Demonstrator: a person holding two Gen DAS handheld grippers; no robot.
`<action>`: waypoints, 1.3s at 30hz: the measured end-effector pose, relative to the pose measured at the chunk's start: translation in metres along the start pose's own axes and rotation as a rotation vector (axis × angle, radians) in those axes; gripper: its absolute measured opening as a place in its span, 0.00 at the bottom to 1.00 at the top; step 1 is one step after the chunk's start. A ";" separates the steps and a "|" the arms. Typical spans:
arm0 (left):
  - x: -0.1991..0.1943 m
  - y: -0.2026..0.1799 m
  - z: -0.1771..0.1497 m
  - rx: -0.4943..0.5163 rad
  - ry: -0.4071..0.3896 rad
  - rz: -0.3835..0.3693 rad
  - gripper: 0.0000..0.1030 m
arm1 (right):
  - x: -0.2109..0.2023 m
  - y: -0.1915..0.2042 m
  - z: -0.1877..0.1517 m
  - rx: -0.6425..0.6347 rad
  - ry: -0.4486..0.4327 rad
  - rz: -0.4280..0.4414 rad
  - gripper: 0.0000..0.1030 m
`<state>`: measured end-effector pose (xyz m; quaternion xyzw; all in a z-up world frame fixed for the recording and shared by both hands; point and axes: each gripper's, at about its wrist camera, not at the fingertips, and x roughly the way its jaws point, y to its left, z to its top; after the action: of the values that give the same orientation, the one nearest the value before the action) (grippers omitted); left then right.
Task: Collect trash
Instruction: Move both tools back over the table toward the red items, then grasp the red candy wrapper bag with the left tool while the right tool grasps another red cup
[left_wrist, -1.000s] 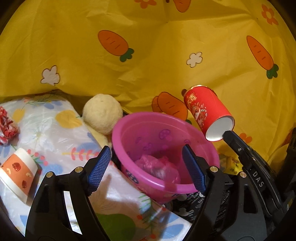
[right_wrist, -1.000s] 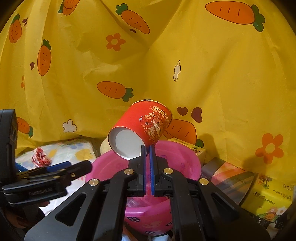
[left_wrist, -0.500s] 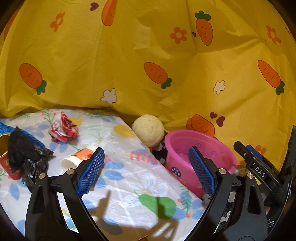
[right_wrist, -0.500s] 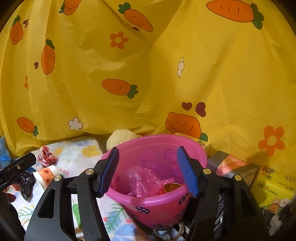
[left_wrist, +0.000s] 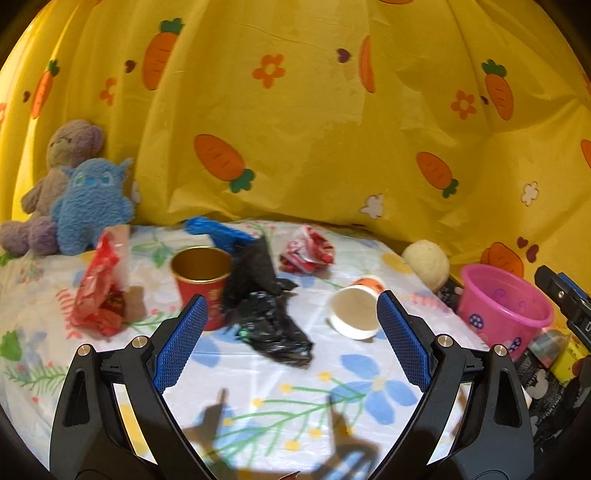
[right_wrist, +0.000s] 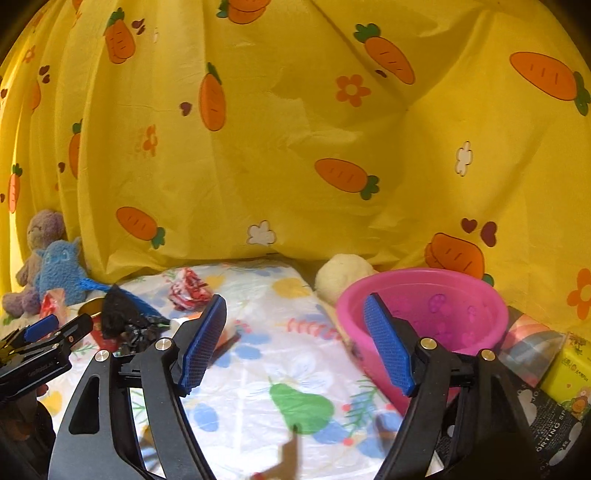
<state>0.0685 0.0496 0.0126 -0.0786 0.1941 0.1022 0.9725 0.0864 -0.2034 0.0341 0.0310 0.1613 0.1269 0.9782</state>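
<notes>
Both grippers empty, trash spread on the floral sheet left of the pink plastic bucket (left_wrist: 504, 301).
Your left gripper (left_wrist: 291, 343) is wide open, right gripper (right_wrist: 295, 343) opening. Crumpled black plastic bag (left_wrist: 267, 306): limp, light, pinch a fold. White paper cup (left_wrist: 356, 308) on its side: crushable, grip lightly.

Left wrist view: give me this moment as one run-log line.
left gripper: open, empty | right gripper: opening, empty | black bag: ahead on cloth | pink bucket: right
</notes>
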 end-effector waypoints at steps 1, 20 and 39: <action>-0.002 0.013 -0.001 -0.019 -0.004 0.034 0.88 | 0.002 0.012 -0.001 -0.007 0.007 0.027 0.73; -0.015 0.155 -0.003 -0.141 0.026 0.316 0.88 | 0.055 0.186 -0.030 -0.177 0.179 0.358 0.73; -0.030 0.208 -0.007 -0.253 0.009 0.408 0.88 | 0.123 0.277 -0.032 -0.409 0.249 0.393 0.48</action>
<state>-0.0087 0.2440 -0.0059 -0.1594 0.1961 0.3200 0.9131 0.1229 0.0966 -0.0062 -0.1518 0.2418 0.3463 0.8936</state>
